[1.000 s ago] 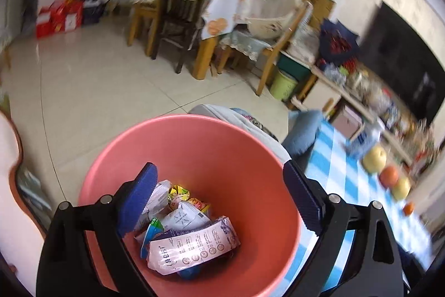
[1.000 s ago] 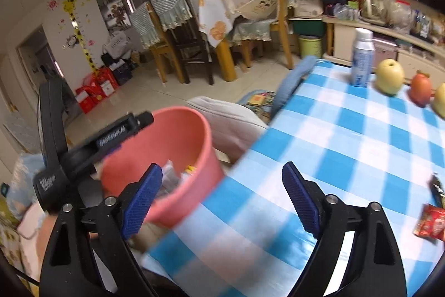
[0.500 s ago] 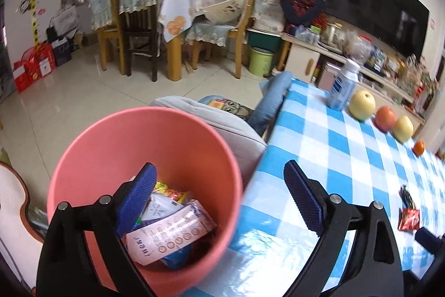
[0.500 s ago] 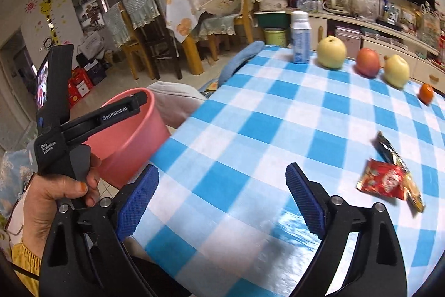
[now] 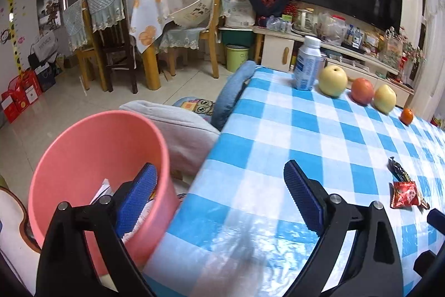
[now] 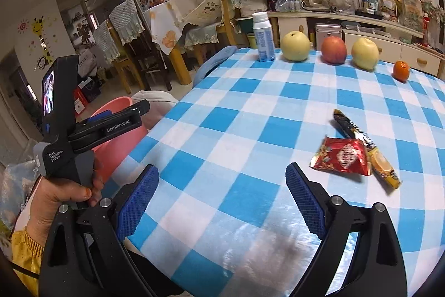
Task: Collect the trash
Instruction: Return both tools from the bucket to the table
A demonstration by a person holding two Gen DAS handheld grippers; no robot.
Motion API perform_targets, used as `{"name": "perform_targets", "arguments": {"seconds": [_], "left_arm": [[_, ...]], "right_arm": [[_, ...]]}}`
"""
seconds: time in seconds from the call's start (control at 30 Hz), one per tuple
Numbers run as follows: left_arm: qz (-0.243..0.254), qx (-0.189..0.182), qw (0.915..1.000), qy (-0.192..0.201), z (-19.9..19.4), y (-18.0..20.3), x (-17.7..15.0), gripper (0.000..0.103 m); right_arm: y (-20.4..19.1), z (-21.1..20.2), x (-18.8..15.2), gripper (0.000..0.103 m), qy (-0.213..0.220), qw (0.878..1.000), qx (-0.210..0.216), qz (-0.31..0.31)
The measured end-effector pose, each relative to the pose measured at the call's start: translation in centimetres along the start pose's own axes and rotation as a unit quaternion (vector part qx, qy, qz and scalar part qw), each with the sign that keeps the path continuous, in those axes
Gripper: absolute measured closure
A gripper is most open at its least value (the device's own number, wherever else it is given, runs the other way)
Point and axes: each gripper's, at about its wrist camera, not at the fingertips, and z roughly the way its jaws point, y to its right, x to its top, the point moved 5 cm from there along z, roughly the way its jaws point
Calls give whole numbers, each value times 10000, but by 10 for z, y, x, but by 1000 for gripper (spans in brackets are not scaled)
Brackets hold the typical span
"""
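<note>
A pink bin (image 5: 83,157) with wrappers inside stands off the table's left edge; it also shows in the right wrist view (image 6: 114,113). A red snack wrapper (image 6: 343,156) and a black-and-yellow wrapper (image 6: 361,141) lie on the blue checked tablecloth (image 6: 250,116); both also show in the left wrist view, the red one (image 5: 404,194) and the dark one (image 5: 399,170). My left gripper (image 5: 219,196) is open and empty, straddling the bin rim and table edge. My right gripper (image 6: 222,199) is open and empty over the table, left of and nearer than the wrappers.
A milk bottle (image 6: 262,36), two yellow pears (image 6: 294,46), an apple (image 6: 333,49) and a small orange (image 6: 401,70) line the table's far edge. A grey cushion (image 5: 180,127) sits beside the bin. Chairs and a dining table (image 5: 144,18) stand behind.
Both grippers swung right, from over the bin toward the table. The bin has slid to the left of both views and the wrappers have come into view.
</note>
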Motion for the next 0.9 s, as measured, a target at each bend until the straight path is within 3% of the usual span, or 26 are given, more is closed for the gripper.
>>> {"name": "perform_targets", "arguments": {"seconds": [0.3, 0.63, 0.77, 0.9], "left_arm": [[337, -225, 9992, -29, -3, 43, -7, 10], [511, -172, 9985, -19, -7, 78, -14, 10], [774, -352, 9964, -56, -9, 98, -20, 10], [1130, -691, 9912, -10, -17, 127, -29, 10]], "right_arm": [[33, -14, -12, 5, -57, 9992, -293, -271], [62, -21, -27, 5, -325, 9958, -563, -649], [79, -25, -30, 5, -428, 9938, -744, -704], [111, -35, -26, 5, -426, 9946, -899, -313]]}}
